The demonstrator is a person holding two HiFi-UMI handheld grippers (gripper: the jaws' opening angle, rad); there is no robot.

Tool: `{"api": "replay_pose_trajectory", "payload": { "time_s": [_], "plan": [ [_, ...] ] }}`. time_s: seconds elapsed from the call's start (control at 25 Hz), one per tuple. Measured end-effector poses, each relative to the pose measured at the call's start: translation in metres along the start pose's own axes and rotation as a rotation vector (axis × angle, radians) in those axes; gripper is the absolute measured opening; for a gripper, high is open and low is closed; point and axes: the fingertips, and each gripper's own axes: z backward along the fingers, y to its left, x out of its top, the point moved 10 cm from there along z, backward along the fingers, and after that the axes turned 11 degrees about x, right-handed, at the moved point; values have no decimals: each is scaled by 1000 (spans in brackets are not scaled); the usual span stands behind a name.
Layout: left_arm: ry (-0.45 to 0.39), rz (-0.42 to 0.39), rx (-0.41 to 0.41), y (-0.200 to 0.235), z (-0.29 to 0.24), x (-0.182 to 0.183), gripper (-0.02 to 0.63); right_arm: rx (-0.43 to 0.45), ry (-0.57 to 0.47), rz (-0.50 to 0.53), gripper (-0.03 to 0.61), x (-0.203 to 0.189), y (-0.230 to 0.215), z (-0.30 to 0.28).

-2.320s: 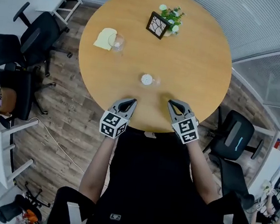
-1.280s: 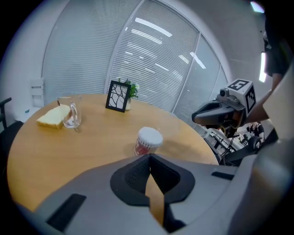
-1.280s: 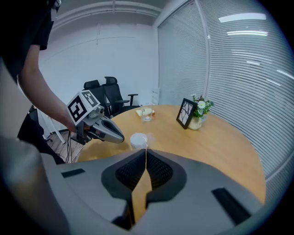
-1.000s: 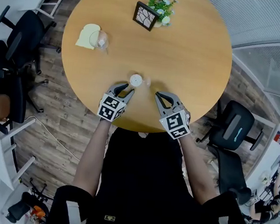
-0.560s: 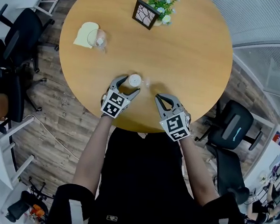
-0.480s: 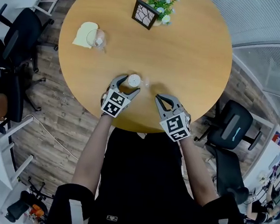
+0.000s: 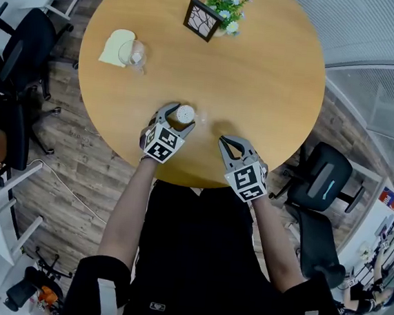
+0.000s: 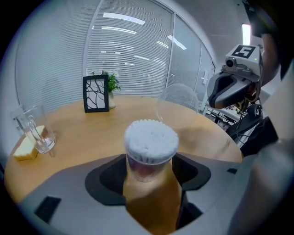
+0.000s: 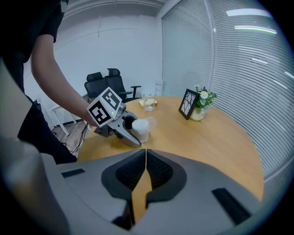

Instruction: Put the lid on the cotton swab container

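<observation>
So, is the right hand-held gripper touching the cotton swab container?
Apart. Head view shows bare table between the right hand-held gripper and the cotton swab container.

The left gripper point(image 7: 179, 117) has moved forward over the worktop point(image 7: 260, 76). Its jaws, narrower before, now stand spread on either side of the cotton swab container point(image 8: 151, 142).

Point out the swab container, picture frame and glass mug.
cotton swab container point(image 8: 151, 140), left gripper view, white swab tips
picture frame point(image 8: 96, 94), left gripper view, branch panel
glass mug point(image 8: 36, 131), left gripper view, side wall
</observation>
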Motion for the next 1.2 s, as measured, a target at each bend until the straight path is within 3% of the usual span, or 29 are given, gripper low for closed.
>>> {"api": "replay_pose_trajectory", "payload": {
  "time_s": [0.28,0.6,0.72,1.0,1.2],
  "plan": [
    [-13,-15,39,1,-1,-1,267,14,-27,-3,6,1,-1,-4],
    [-35,-39,71,-3,0,-2,259,20,-33,-5,6,1,-1,-8],
    [-30,-39,67,-2,-1,-3,259,24,-79,-73,5,4,-5,-10],
    [-3,-22,23,2,-2,-1,259,48,-215,-365,5,17,-27,-23],
    [2,-22,16,2,-1,0,259,45,-223,-372,6,31,-29,-31]
  ]
}}
